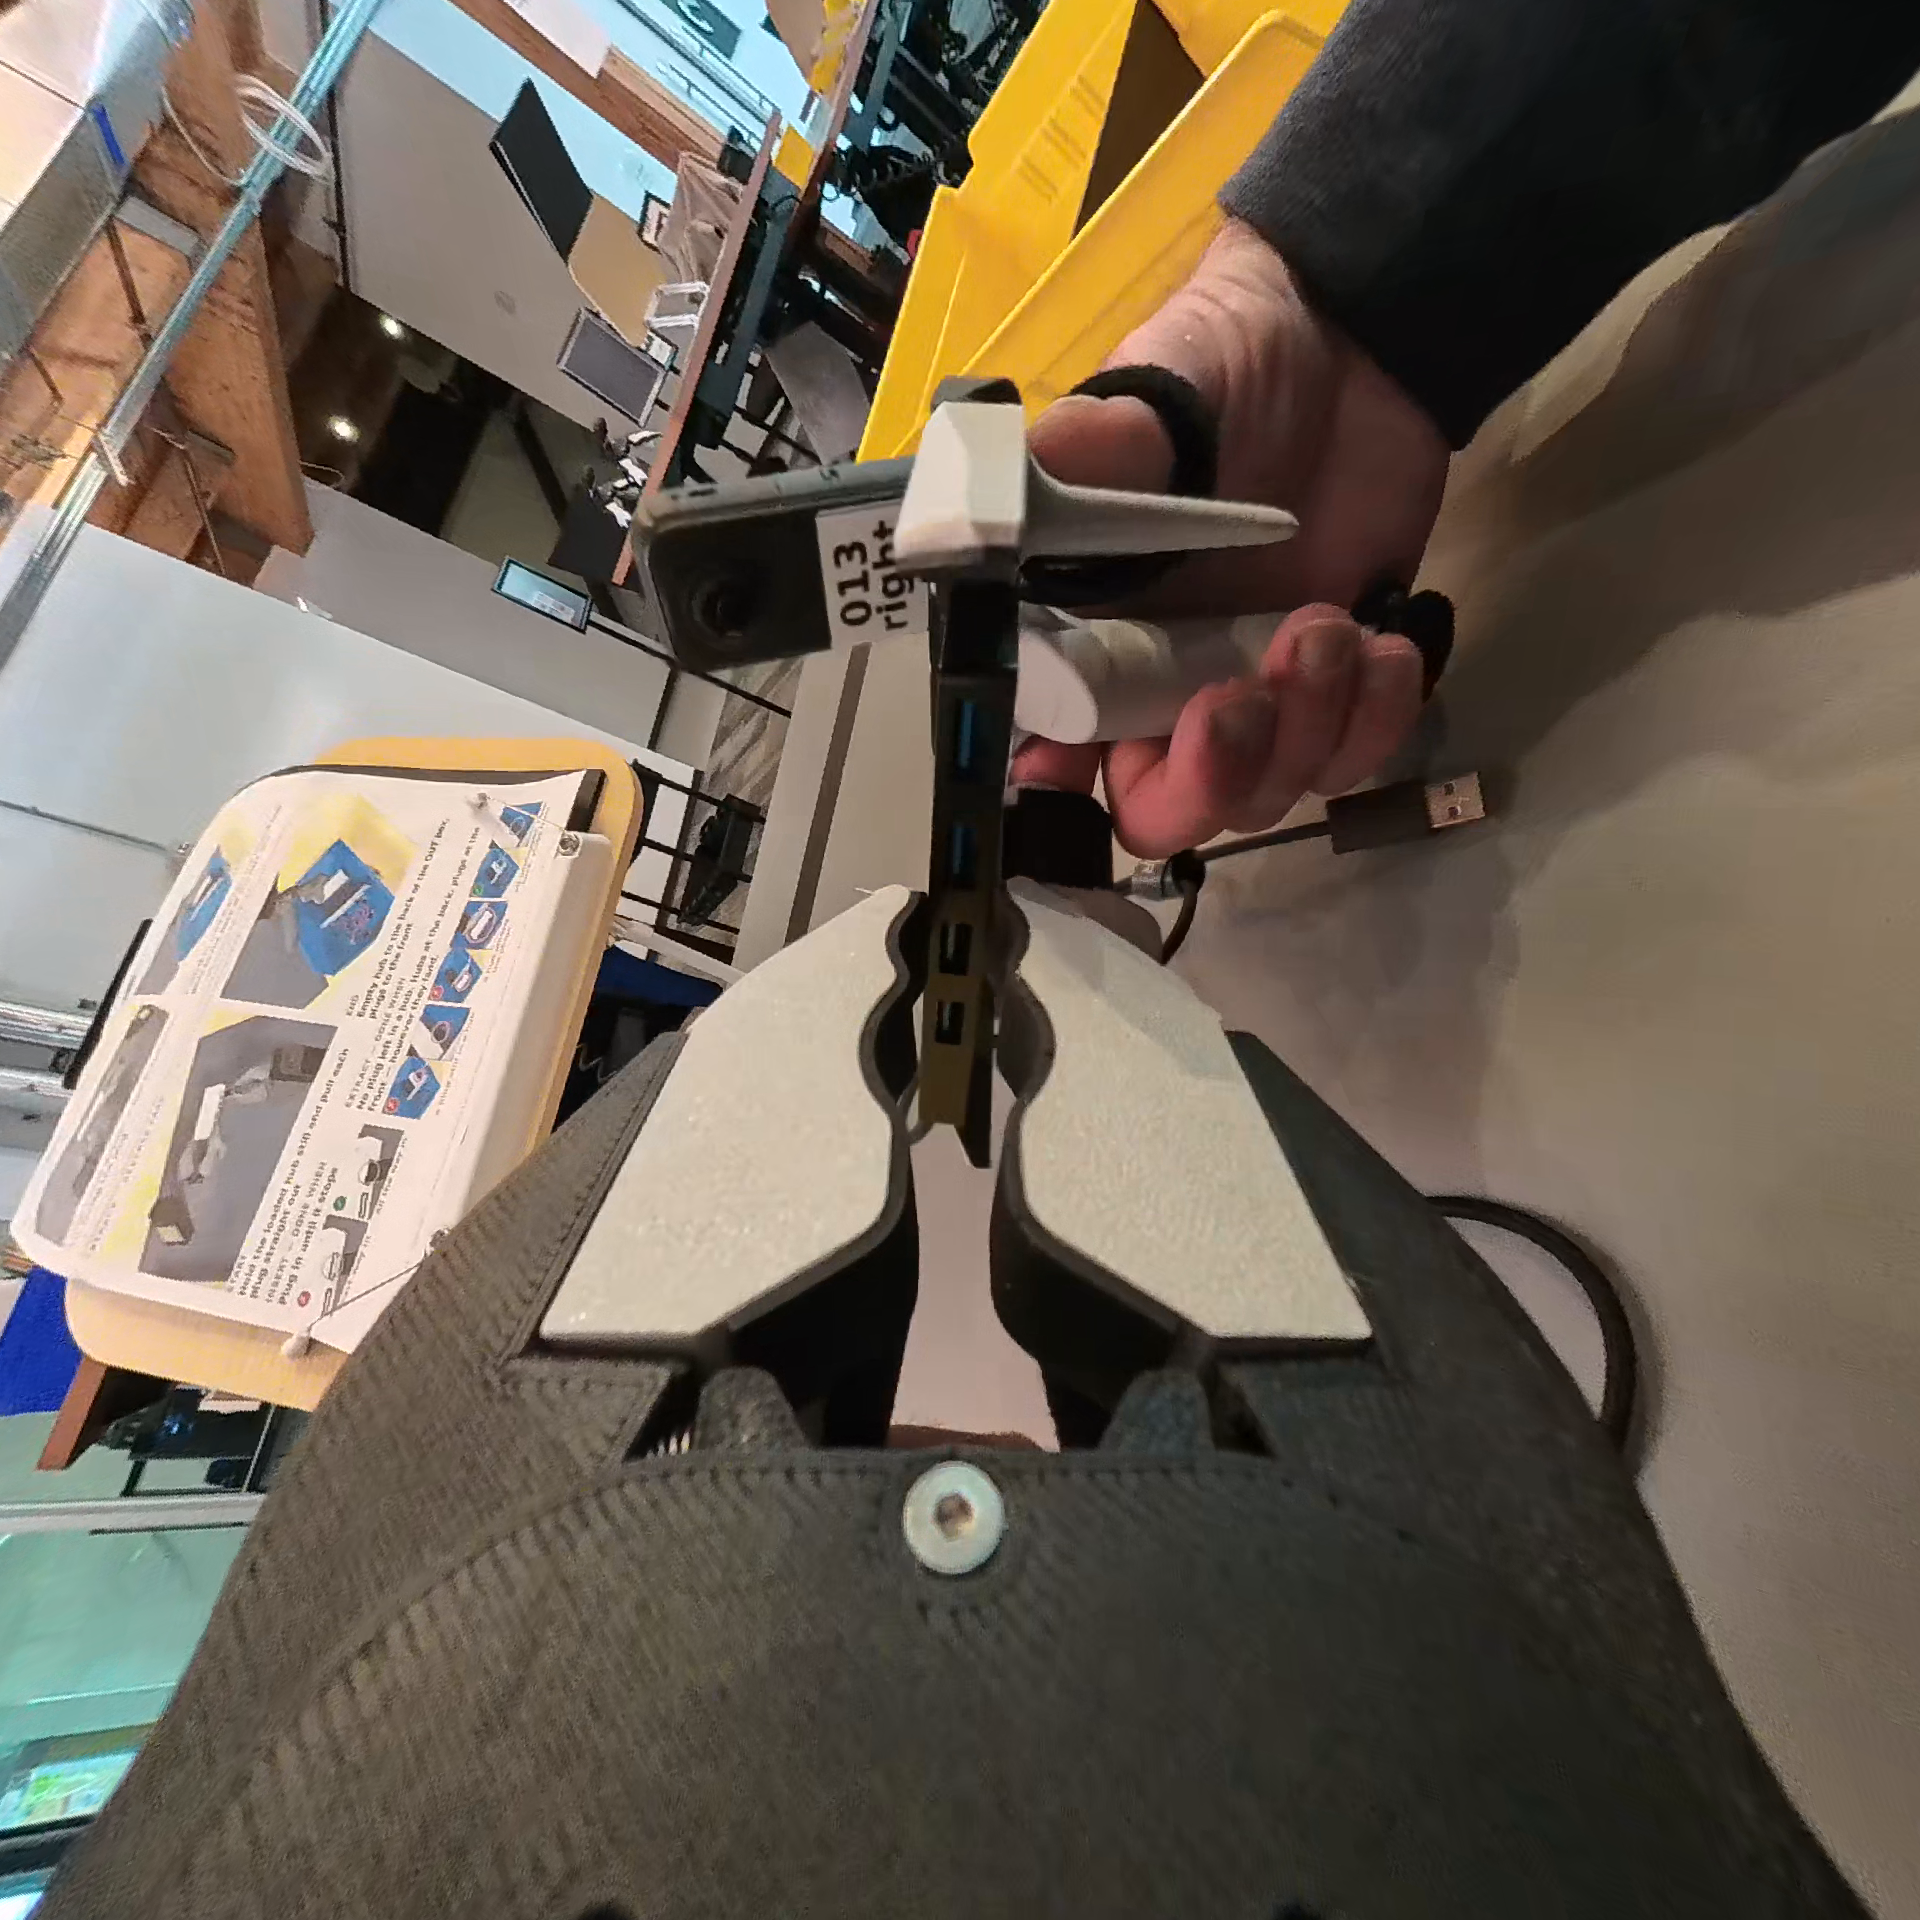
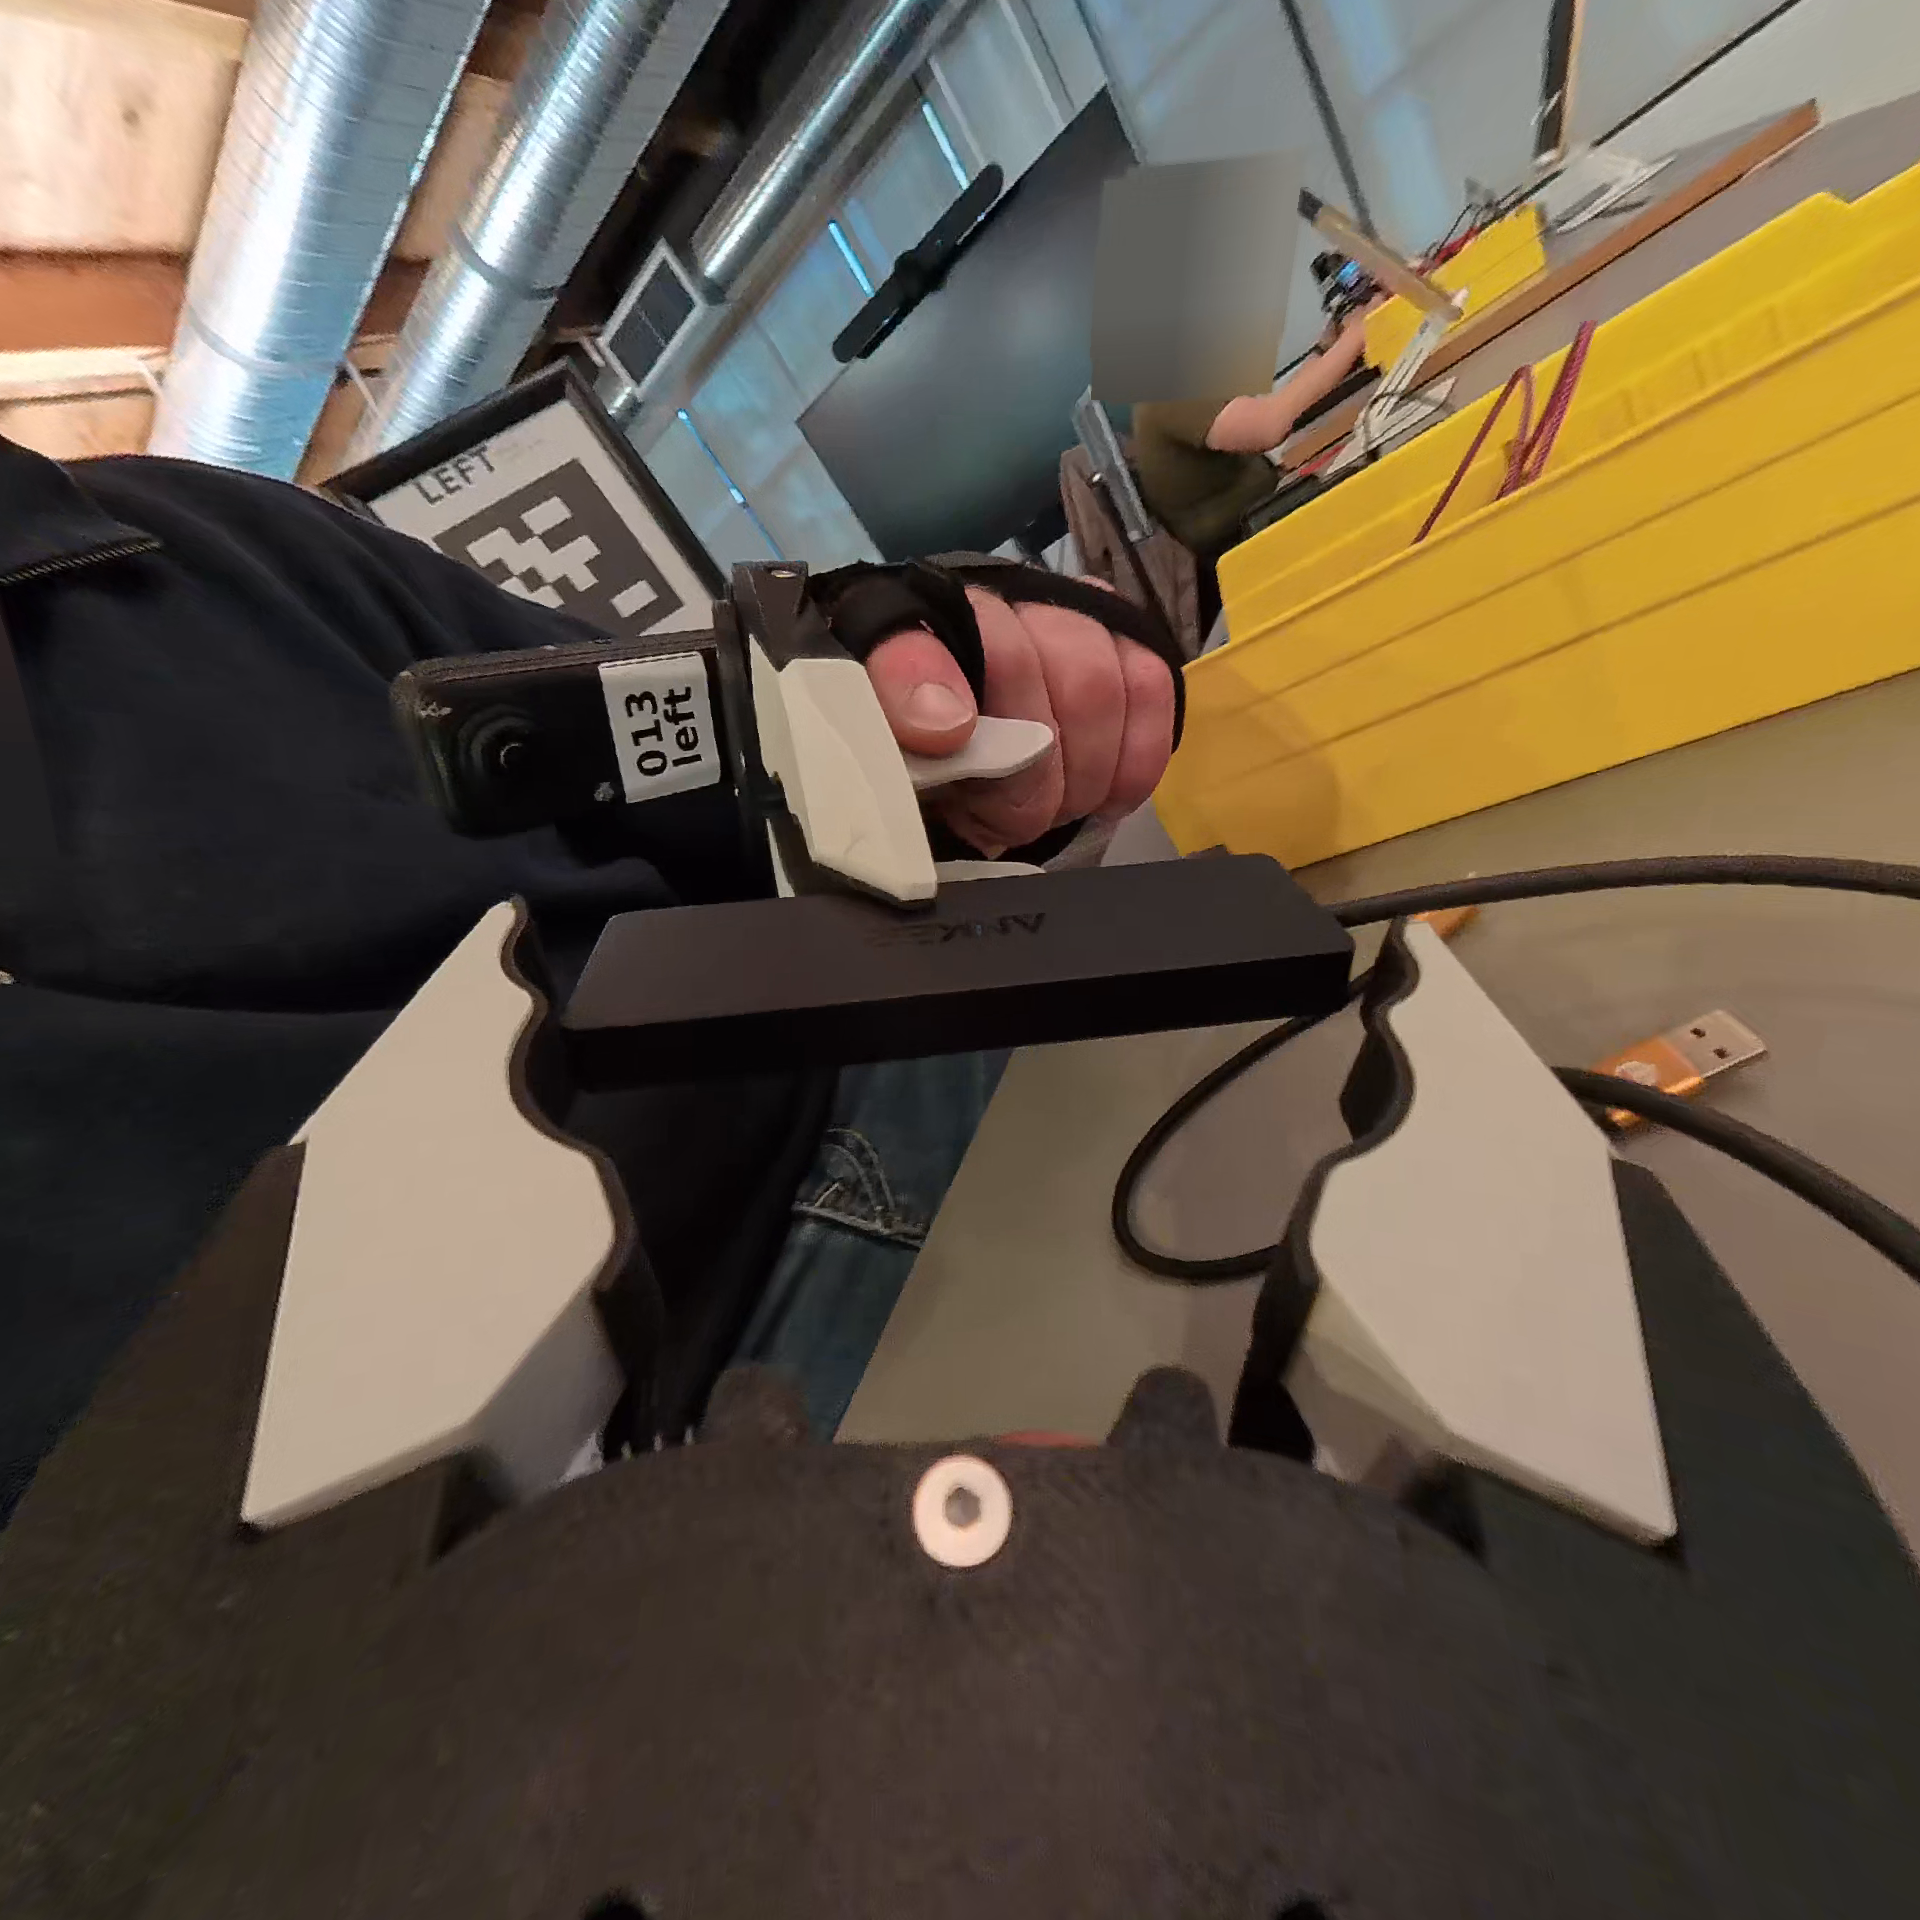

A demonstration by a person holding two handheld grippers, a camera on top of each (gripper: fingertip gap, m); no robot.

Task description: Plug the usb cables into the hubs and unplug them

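My left gripper [image 1: 951, 1023] pinches one black hub [image 2: 961, 971], logo embossed, held clear above the table [image 2: 1039, 1299], right gripper [image 2: 961, 1049] spread wide; two loose plugs, orange [image 2: 1673, 1055] and dark [image 1: 1408, 810].

The left gripper [image 1: 956, 1039] sits low at centre frame, its fingers [image 1: 790, 1122] pinched close together. The right gripper [image 2: 956, 1039] fills the lower frame, its fingers [image 2: 436, 1174] spread wide apart. A hand [image 2: 1049, 717] grips each handle.

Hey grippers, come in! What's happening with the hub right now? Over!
Left gripper shut on the black hub. Right gripper open, empty, facing the hub. Ports empty; loose plugs on the table.
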